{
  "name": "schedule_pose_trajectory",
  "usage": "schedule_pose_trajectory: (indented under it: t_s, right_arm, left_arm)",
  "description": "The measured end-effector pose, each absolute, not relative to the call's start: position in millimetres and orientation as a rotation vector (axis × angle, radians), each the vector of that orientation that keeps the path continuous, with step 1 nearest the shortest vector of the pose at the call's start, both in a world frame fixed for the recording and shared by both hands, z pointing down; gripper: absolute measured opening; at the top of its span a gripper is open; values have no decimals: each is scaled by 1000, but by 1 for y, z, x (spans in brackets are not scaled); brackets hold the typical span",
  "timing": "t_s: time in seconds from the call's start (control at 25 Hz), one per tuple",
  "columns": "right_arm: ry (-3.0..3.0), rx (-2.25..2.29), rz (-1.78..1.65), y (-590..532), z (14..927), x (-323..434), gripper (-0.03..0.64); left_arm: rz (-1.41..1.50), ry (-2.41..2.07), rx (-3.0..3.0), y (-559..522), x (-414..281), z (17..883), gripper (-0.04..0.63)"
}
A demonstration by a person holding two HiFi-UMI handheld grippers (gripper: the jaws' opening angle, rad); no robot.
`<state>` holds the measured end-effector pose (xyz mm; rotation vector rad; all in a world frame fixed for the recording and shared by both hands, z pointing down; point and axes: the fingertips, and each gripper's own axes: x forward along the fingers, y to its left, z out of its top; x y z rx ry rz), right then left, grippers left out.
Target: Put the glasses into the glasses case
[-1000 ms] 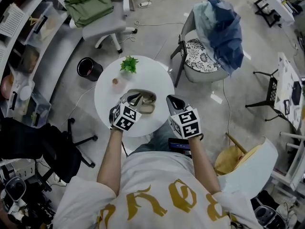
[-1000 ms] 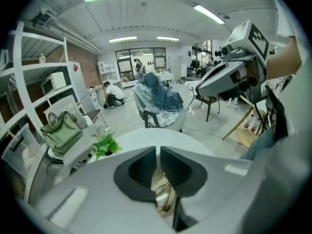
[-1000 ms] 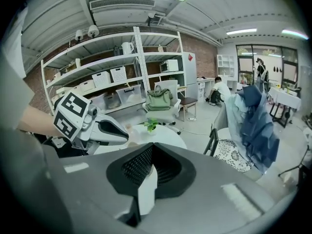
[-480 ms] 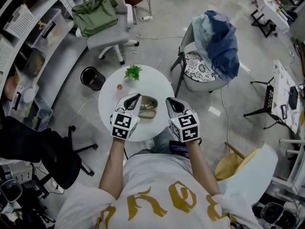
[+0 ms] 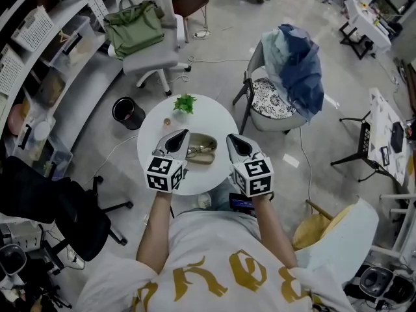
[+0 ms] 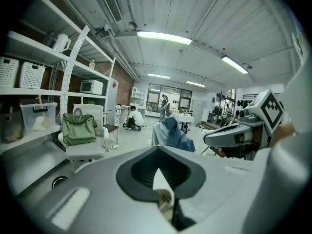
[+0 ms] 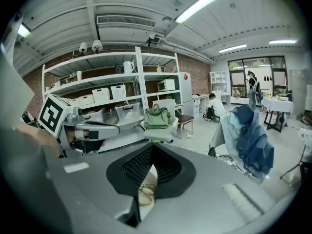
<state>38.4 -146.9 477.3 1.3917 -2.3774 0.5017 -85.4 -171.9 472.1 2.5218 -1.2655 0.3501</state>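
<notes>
A round white table (image 5: 211, 117) holds an open oval case (image 5: 210, 140), smooth and tan, with thin wire-rimmed glasses (image 5: 195, 152) lying inside. The case sits between the grippers: left gripper (image 5: 180, 136) just left, right gripper (image 5: 231, 139) right. Both jaws are closed and empty, their ribbed black rubber meeting at the tips.

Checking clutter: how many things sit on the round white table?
4: potted plant at far edge; small brown object beside it; glasses case mid-table; glasses lying in it. Others may be hidden.
</notes>
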Motion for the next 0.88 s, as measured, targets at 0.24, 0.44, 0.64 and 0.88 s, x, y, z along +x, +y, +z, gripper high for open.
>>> schedule_pose_trajectory:
  t_s: [0.24, 0.44, 0.64, 0.88]
  right_arm:
    - [-2367, 1401, 496, -146, 478, 35, 23]
    - [-2372, 1396, 503, -145, 478, 31, 23]
    - [-2378, 1394, 517, -145, 479, 29, 23]
    - [-2379, 1381, 530, -143, 481, 28, 23]
  left_arm:
    - [282, -1271, 2514, -172, -92, 465, 2]
    - [289, -1274, 2505, -169, -96, 469, 2]
    - [329, -1261, 2512, -166, -97, 473, 2]
    - [360, -1260, 2516, -166, -95, 474, 1]
